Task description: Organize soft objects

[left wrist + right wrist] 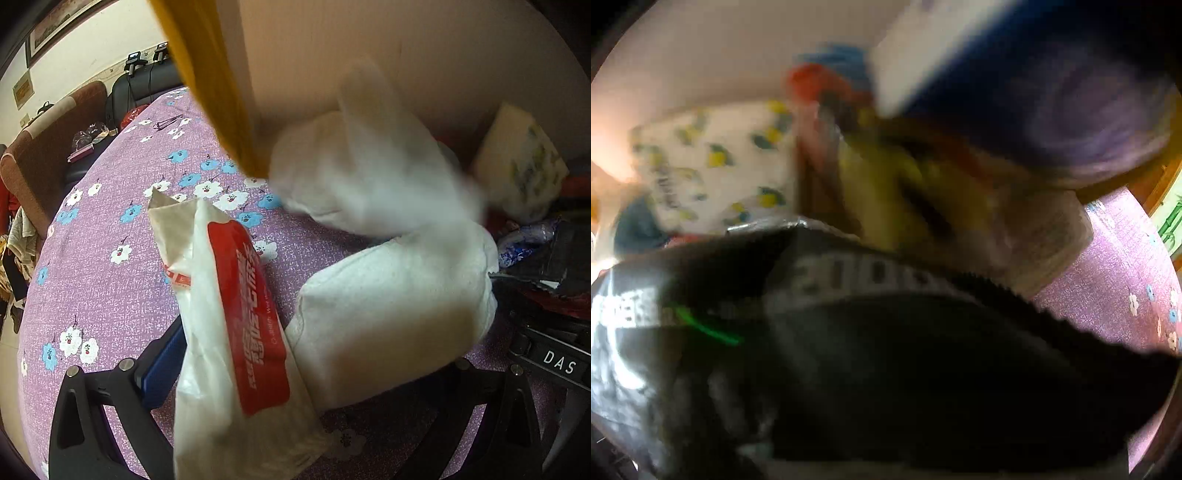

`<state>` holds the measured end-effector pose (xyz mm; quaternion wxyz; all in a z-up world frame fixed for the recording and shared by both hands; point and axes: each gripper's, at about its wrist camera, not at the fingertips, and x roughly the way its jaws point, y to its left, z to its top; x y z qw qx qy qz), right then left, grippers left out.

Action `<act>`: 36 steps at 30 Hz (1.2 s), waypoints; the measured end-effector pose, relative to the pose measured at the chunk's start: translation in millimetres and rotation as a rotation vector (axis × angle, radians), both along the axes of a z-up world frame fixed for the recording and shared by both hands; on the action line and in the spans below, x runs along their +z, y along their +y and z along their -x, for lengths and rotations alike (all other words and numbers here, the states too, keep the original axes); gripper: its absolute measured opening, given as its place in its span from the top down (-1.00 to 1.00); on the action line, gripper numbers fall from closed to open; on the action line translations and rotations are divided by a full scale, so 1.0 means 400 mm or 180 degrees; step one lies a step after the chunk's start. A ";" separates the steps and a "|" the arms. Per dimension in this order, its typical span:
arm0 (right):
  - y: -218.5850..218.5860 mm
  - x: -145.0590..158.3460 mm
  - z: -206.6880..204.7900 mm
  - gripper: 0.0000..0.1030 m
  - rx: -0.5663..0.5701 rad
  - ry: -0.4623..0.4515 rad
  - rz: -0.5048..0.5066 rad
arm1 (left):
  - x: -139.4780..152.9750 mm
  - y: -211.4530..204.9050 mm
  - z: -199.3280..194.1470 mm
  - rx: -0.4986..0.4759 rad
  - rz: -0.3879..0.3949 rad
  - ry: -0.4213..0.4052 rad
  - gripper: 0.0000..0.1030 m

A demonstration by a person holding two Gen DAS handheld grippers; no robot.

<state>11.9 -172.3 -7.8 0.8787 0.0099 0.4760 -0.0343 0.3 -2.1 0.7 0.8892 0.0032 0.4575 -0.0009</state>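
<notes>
tissue pack pinched in left gripper jaws | black foil bag hides right gripper, jaws cannot tell | step: carrying pack over purple tablecloth | next: place by white bundle

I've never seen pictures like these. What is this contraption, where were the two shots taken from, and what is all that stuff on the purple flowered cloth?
There is no robot: a person carries a hand-held gripper in each hand, with a wide-angle camera looking along its fingers. The left camera shows the left hand-held gripper closed on a white plastic tissue pack with a red label. Beside it lies a white soft roll on the purple flowered tablecloth, with a white gloved hand blurred above. The right camera is blurred and mostly filled by a black foil pouch; its gripper is hidden. Behind it lies a white packet with yellow and blue print.
</notes>
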 end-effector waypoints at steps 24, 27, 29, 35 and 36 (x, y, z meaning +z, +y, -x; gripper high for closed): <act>-0.005 0.000 0.002 -0.99 -0.0002 -0.0002 -0.0005 | 0.000 -0.002 0.001 0.0000 0.0000 -0.0001 -1.00; -0.005 0.000 0.004 -0.99 -0.0002 -0.0002 -0.0006 | 0.000 -0.002 0.001 -0.0001 0.0000 -0.0001 -1.00; -0.003 -0.001 0.002 -0.99 -0.0002 -0.0001 -0.0006 | -0.001 -0.003 0.000 0.0000 0.0000 0.0000 -1.00; -0.007 -0.001 0.007 -0.99 -0.0002 -0.0005 -0.0007 | 0.000 -0.002 0.003 0.0000 0.0000 -0.0001 -1.00; -0.007 -0.001 0.006 -0.99 -0.0002 -0.0005 -0.0006 | 0.000 -0.002 0.003 0.0000 0.0001 -0.0001 -1.00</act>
